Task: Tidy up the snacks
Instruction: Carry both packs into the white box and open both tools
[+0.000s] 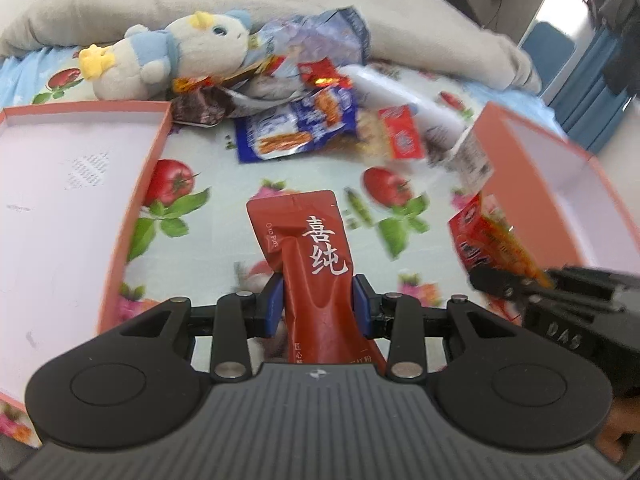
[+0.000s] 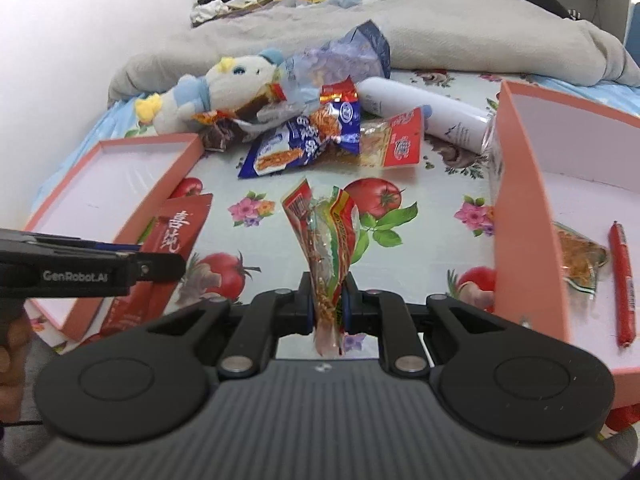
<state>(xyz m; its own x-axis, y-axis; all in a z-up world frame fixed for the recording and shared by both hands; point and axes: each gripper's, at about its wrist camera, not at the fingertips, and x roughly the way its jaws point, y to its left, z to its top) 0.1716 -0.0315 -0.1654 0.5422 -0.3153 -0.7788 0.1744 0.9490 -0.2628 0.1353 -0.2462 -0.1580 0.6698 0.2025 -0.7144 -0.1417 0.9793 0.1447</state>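
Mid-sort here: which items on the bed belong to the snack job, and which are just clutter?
Job: dark red pouch, clear noodle packet, blue snack bag, red sausage stick, two pink boxes.
Clutter: plush penguin toy, white bottle, grey duvet.

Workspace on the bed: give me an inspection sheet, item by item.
Surface: fruit-print sheet.
Job's things: dark red pouch; striped snack packet; left tray bare; right tray holding red sausage and clear packet.
Clutter: plush toy, white bottle, blue packet.
Grippers: left gripper shut on pouch; right gripper shut on packet.
Cables: nothing seen.
Surroundings: grey blanket.
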